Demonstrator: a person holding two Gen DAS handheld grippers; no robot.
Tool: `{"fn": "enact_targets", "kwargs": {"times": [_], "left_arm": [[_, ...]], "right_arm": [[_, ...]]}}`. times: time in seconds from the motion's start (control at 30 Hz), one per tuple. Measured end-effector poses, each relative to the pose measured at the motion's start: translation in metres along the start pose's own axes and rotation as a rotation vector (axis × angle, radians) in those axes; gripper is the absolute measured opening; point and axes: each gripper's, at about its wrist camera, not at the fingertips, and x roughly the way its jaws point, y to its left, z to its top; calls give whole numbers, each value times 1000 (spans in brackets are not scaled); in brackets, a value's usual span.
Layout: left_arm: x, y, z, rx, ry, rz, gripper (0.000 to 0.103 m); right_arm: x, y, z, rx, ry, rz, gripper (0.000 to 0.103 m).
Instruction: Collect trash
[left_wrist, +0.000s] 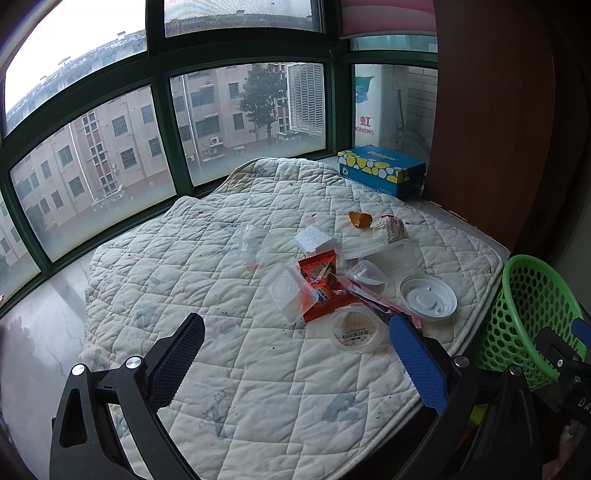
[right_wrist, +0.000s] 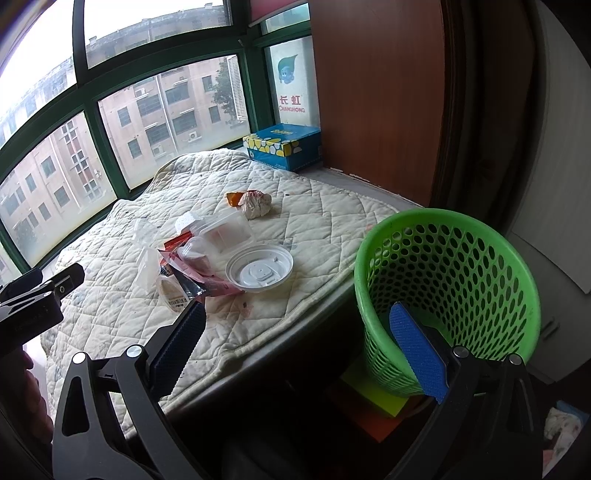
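Quilted mat (left_wrist: 221, 295) under scattered trash (left_wrist: 321, 284)

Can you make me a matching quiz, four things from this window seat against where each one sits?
Things:
1. tissue box
2. basket
3. white lid
4. orange wrapper

Places:
A. middle of the trash pile
B. off the quilt's edge, on the right
C. far corner by the window
D. right side of the pile, nearest the basket

Pairs: 1-C, 2-B, 3-D, 4-A
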Motion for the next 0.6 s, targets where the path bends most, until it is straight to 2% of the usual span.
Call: {"fn": "enact_targets", "kwargs": {"times": [0.6], "left_arm": [[1, 2, -1, 1, 2, 3, 97]], "right_arm": [[3, -1, 0, 5, 7, -3, 98]]}}
